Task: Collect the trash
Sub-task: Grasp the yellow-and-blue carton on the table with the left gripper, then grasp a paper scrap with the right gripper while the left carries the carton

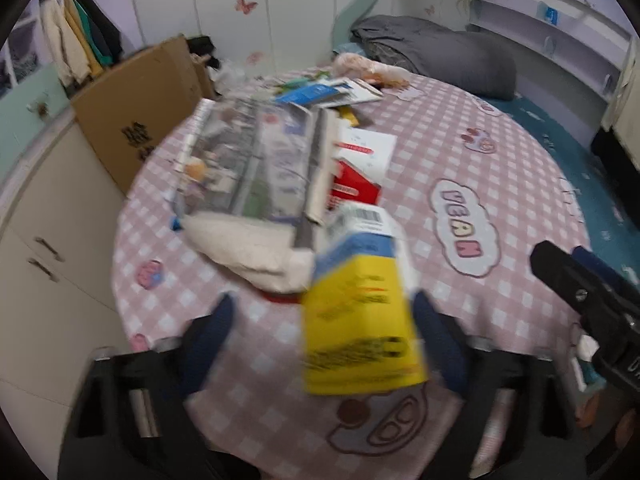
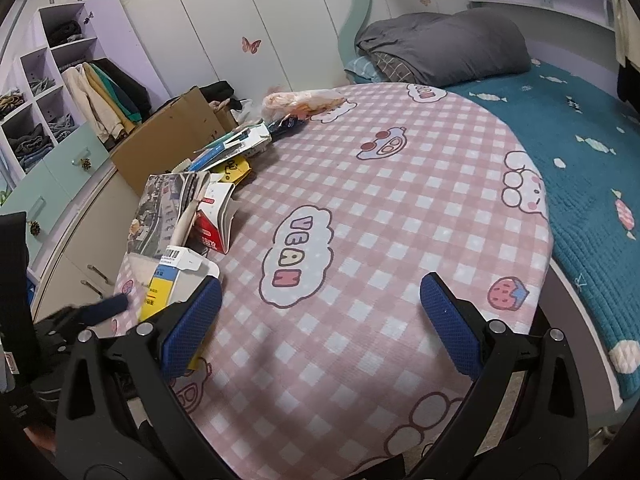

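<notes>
Carton between your left jaws

Your left gripper (image 1: 324,320) straddles the yellow carton (image 1: 360,320), spread, pads not gripping; long axis runs forward. Right gripper (image 2: 320,312) gapes empty beside it.

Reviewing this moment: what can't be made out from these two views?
- Yellow carton, left wrist view: print unreadable, motion blur; whether the fingers press it is unclear.
- Yellow carton's lower end, right wrist view: hidden behind right gripper finger.
- Cardboard box contents: hidden by its flap.

Grey duvet (image 2: 444,46) on teal bedspread (image 2: 580,184); hanging clothes (image 2: 104,96) near wardrobe doors (image 2: 248,20).
</notes>
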### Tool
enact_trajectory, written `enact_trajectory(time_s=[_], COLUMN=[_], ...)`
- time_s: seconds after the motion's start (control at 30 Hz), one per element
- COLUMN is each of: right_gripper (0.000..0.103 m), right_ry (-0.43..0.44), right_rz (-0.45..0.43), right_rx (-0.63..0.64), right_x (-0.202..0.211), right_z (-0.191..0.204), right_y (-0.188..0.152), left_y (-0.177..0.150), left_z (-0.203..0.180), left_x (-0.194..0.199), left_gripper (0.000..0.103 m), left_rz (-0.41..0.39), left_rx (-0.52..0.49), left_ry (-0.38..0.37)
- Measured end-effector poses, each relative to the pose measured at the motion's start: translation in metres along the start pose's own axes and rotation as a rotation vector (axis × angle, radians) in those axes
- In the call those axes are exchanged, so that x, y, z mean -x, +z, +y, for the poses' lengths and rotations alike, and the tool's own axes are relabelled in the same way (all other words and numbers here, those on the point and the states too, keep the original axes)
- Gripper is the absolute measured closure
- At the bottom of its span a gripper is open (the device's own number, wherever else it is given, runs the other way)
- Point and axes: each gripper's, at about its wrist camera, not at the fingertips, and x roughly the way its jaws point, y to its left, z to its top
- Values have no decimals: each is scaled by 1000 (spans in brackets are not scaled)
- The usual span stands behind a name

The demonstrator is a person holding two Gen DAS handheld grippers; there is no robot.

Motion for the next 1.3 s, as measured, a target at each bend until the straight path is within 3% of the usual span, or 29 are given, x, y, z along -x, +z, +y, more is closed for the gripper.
enact_trajectory(time_s=[0.03,0.13,0.27,0.53,0.67,0.8,0.87,1.03,1.23,1.27,1.3], right_gripper=[6,6,6,6,6,6,6,8,26,33,49], right_ry=[6,24,43,112,149,204,226,283,304,305,300], right_rz=[0,-8,-27,-54,-12,49,81,129,162,163,158], right_rx=[-3,-8,-4,4,17,26,35,13,-51,-52,-49], right_x=[0,3,11,20,4,-21,-37,-70,-105,-108,-111], right_z=[1,2,9,34,52,73,86,105,112,114,115], right_y=[0,1,4,15,18,14,13,16,19,20,20], left_y=[-2,-5,-12,-13,-15,-15,-14,-10,-9,-9,-8], left_z=[0,-4,-3,26,59,91,106,134,161,165,168], left_x=[2,8,25,77,99,110,107,94,81,78,77], left_gripper=[55,62,65,66,66,66,66,66,66,66,66], left_rz=[5,-8,-50,-213,-300,-332,-324,-291,-271,-268,-265], left_rx=[4,-16,-3,80,174,257,279,336,356,358,361], left_ry=[-25,-56,-121,-188,-119,-16,35,64,92,96,97])
